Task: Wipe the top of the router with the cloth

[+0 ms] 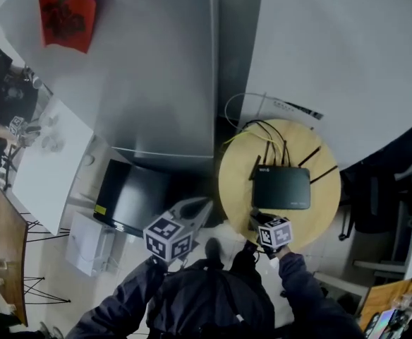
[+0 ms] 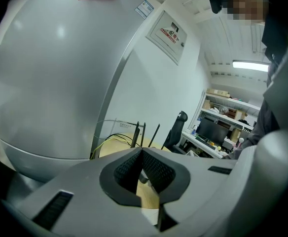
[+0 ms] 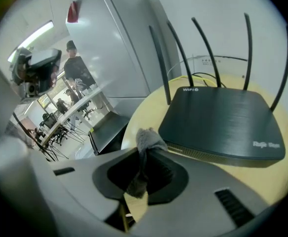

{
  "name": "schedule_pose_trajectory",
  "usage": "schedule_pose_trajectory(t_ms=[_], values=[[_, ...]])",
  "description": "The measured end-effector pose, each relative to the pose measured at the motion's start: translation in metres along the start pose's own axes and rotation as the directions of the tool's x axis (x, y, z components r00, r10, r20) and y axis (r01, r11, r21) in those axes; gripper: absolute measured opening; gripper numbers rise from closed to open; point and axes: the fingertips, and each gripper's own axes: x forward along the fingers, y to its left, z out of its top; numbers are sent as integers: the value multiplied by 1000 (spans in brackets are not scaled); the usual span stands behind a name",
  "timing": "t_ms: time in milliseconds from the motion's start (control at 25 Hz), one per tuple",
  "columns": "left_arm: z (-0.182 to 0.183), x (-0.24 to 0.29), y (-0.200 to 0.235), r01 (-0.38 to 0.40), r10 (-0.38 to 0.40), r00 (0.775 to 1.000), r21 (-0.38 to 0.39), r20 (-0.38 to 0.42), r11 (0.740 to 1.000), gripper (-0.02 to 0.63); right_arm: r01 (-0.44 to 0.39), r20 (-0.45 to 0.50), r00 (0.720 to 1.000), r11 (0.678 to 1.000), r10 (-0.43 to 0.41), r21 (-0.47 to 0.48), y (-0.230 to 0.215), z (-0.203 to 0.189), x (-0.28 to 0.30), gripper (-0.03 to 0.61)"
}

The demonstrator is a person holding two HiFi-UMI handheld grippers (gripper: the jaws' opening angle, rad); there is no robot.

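Now right gripper [image 3: 145,156] clamps the cloth [image 3: 148,137]

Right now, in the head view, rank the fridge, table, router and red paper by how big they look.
1. fridge
2. table
3. router and red paper: these look about alike, so I won't rank one over the other.

My gripper [image 2: 141,152] sits closed and empty at lower centre, antennas [image 2: 137,135] just above, fridge [image 2: 50,83] filling the left.
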Motion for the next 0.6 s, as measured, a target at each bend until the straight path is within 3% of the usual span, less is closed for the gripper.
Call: schedule_pose_trajectory(t_ms=[240, 600], values=[[8, 23, -31, 110, -110, 994, 32, -3, 993, 0, -43, 211, 977, 999, 40, 12, 23, 35, -82, 69], [32, 64, -103, 222, -224, 975, 105, 7, 969, 0, -29, 469, 882, 999, 48, -46, 44, 101, -200, 69]])
